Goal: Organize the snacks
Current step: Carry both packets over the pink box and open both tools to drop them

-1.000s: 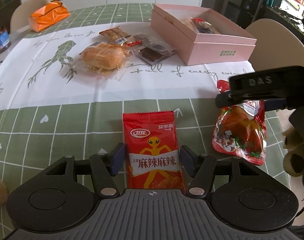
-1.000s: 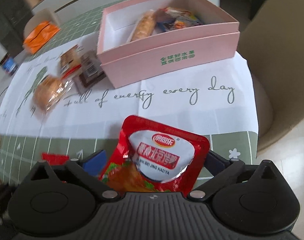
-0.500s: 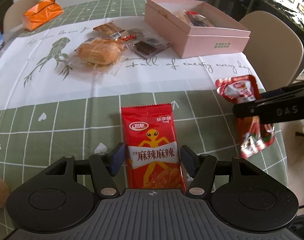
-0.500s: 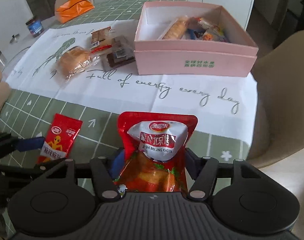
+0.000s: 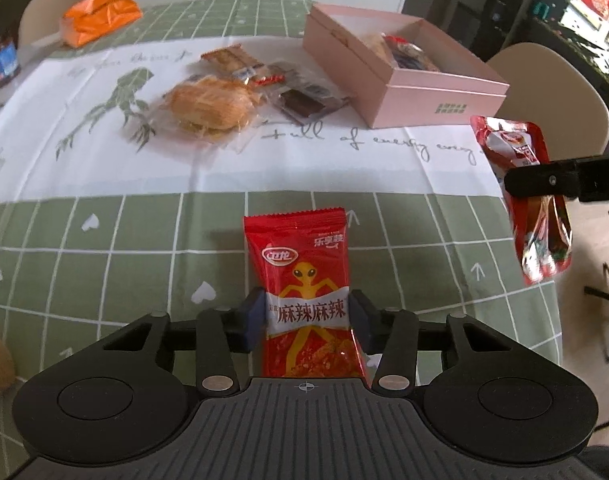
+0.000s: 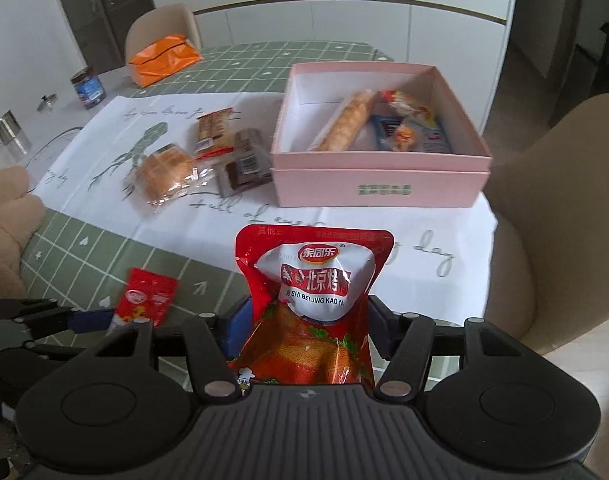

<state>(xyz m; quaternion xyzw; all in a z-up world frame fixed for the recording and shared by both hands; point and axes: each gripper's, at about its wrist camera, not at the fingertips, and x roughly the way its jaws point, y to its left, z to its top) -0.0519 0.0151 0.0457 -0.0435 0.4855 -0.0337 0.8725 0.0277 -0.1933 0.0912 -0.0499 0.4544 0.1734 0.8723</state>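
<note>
My left gripper (image 5: pixel 306 316) is shut on a red spicy-strip packet (image 5: pixel 304 280) with a yellow alien figure, held above the green checked tablecloth. My right gripper (image 6: pixel 304 320) is shut on a red roast-duck pouch (image 6: pixel 312 304), lifted above the table's near edge; the pouch also shows in the left wrist view (image 5: pixel 524 184). The open pink box (image 6: pixel 380 184) stands ahead of the right gripper and holds several snacks (image 6: pixel 384 124). Loose snacks lie left of the box: a wrapped bun (image 5: pixel 208 106), biscuits (image 5: pixel 232 60) and dark bars (image 5: pixel 304 100).
A white printed runner (image 5: pixel 104 152) crosses the table. An orange bag (image 5: pixel 100 14) and a jar (image 6: pixel 88 88) sit at the far left. Beige chairs (image 6: pixel 544 216) stand at the right and at the far side. A plush toy (image 6: pixel 4 216) lies at the left edge.
Both grippers have risen with their packets. The right gripper has swung to face the pink box from higher up and looks into it. The left packet is squeezed tighter.
</note>
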